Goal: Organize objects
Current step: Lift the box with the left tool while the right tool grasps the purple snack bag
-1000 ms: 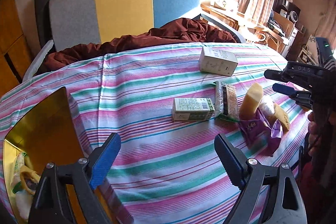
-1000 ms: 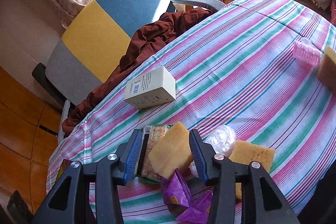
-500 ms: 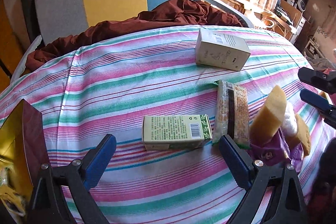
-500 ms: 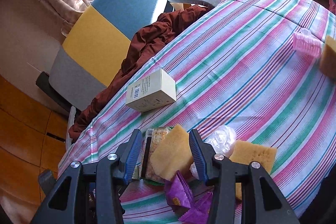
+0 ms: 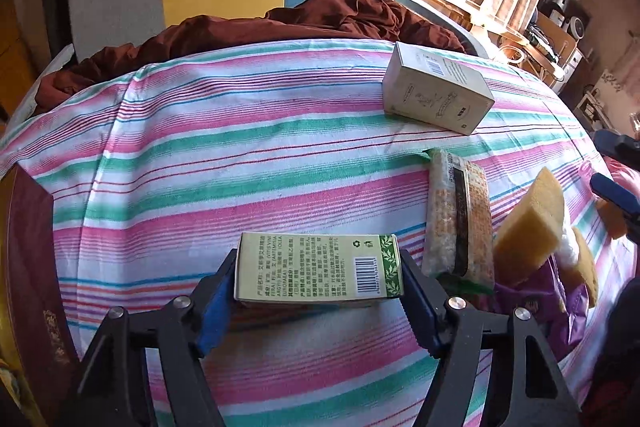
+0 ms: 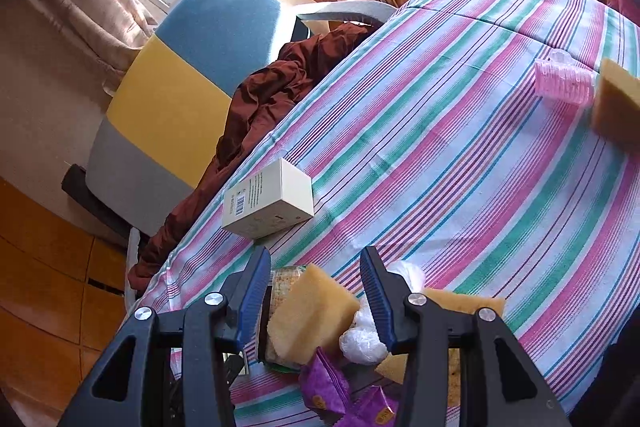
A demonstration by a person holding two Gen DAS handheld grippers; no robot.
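A green and cream box (image 5: 318, 269) lies on the striped tablecloth (image 5: 240, 163). My left gripper (image 5: 318, 287) straddles it, jaws open with the blue pads at both of its ends. To its right lie a cracker packet (image 5: 458, 219), a yellow sponge (image 5: 532, 223) and purple wrappers (image 5: 560, 291). My right gripper (image 6: 316, 291) is open and hovers over the same yellow sponge (image 6: 312, 311), not touching it. Its blue fingertips (image 5: 616, 195) show at the right edge of the left wrist view.
A cream carton (image 5: 436, 93) lies further back; it also shows in the right wrist view (image 6: 270, 201). A pink hair roller (image 6: 564, 83) and another sponge (image 6: 616, 103) lie far right. A dark red box (image 5: 28, 267) stands at the left. A chair with brown cloth (image 5: 280, 23) is behind.
My left gripper has moved forward and down until its open jaws sit around the green box. My right gripper has stayed over the yellow sponge, open.
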